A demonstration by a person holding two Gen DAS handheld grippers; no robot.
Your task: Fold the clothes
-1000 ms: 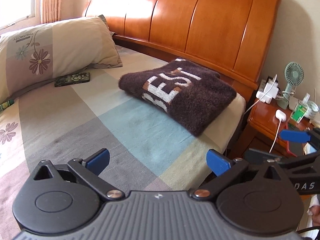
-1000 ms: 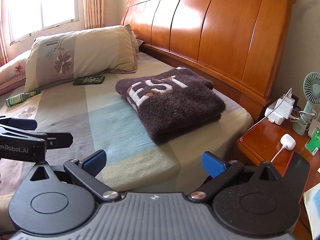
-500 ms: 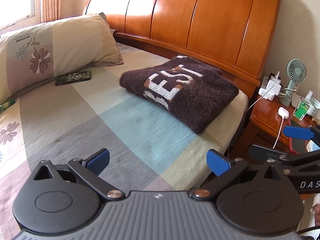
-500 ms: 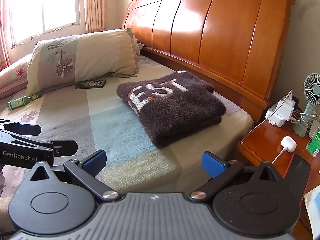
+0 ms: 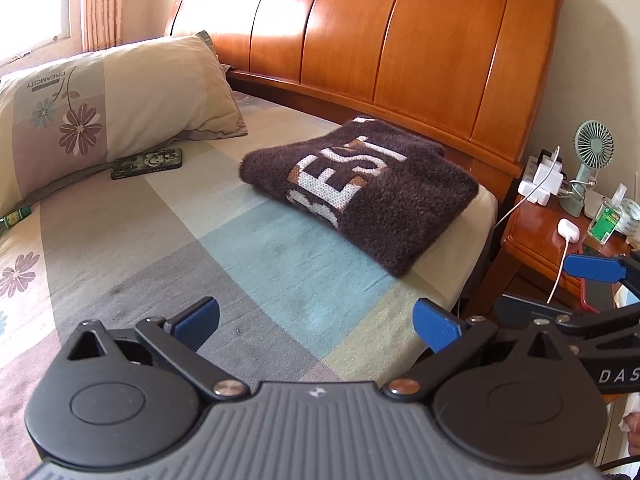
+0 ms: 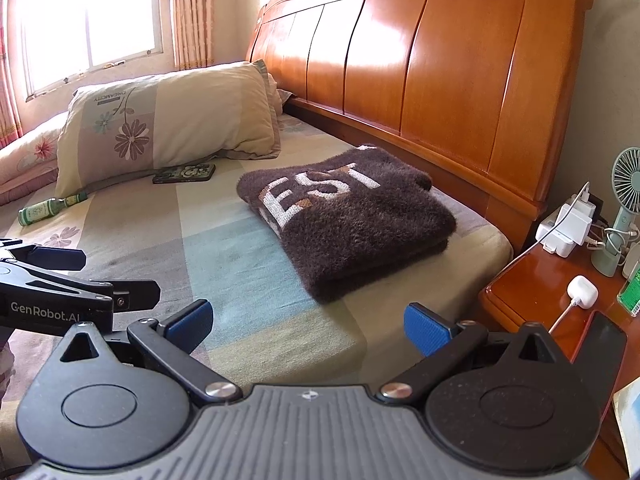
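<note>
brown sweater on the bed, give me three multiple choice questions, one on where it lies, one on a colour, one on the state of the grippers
1. Where does the folded brown sweater lie?
A. on the pillow
B. on the bed near the headboard and the nightstand-side edge
C. on the nightstand

2. What colour are the letters on the sweater?
A. white
B. yellow
C. red

3. What state are the left gripper and right gripper in?
A. both shut on the sweater
B. one open, one shut
C. both open, holding nothing

Answers:
1. B, it rests on the bed sheet just below the headboard, apart from the pillow.
2. A, the knitted letters show white against the brown pile.
3. C, each gripper's blue fingers stand wide apart over the sheet, short of the sweater.
</note>
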